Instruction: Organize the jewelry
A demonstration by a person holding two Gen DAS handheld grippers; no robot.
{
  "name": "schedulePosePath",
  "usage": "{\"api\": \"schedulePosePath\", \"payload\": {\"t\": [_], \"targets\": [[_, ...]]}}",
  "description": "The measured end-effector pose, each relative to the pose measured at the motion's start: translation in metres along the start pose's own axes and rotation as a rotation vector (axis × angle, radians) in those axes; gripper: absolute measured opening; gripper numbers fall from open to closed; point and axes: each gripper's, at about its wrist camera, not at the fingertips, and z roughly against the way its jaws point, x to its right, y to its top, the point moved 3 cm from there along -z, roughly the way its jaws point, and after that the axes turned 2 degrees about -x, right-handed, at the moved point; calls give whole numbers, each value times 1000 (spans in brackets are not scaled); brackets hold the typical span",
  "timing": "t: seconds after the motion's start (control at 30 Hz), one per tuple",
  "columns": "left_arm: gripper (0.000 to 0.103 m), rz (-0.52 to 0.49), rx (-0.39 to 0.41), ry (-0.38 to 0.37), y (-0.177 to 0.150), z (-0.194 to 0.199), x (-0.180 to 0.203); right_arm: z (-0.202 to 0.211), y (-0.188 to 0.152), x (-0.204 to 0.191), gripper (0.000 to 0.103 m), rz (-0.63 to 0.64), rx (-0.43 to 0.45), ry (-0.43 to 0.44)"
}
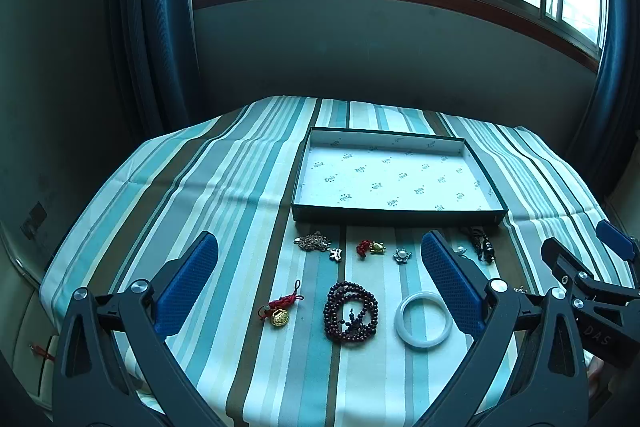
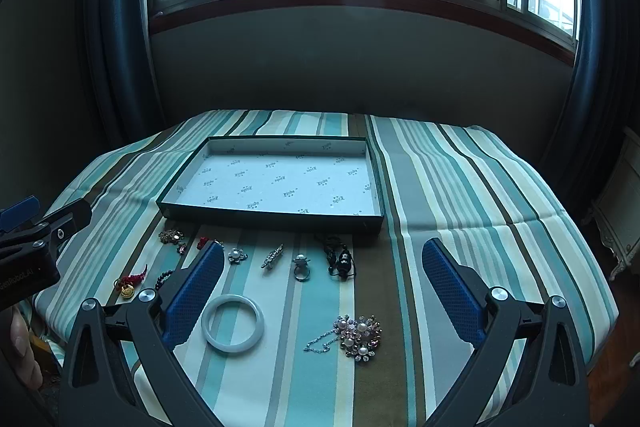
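Presently, both grippers hang above the near edge of the striped tablecloth (image 2: 460, 187), tilted downward, each with its jaws spread wide and nothing between the pads. That posture reads as a survey stance before a first pick.

The jewelry lies in loose rows on the cloth, just short of the shallow paper-lined box (image 2: 362, 223), which holds nothing. This suggests the pieces are staged for transfer into it.

Left gripper (image 1: 320, 291): the dark bead bracelet (image 1: 351, 313) lies centred between its jaws, below and ahead of them. The white bangle (image 1: 424, 319) sits beside the right jaw, and the gold charm on red cord (image 1: 280, 309) lies nearer the left jaw. The chain (image 1: 314, 242), the small red-and-gold charm (image 1: 370, 247) and the pearl flower piece (image 1: 402, 255) lie beyond the fingertips, towards the box.

Right gripper (image 2: 324, 291): the same white bangle (image 2: 233, 324) lies just inside its left jaw. The pearl brooch (image 2: 358, 337) sits near centre. The ring (image 2: 301, 267), the crystal clip (image 2: 273, 255) and the black pendant (image 2: 340, 259) lie past the fingertips.
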Motion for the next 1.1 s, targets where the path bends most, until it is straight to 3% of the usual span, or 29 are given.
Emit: {"api": "schedulePosePath", "payload": {"t": [1.1], "targets": [[101,10,-13,1,-11,-5,-2,-2,-5,-2,99,-1,7,-6]]}}
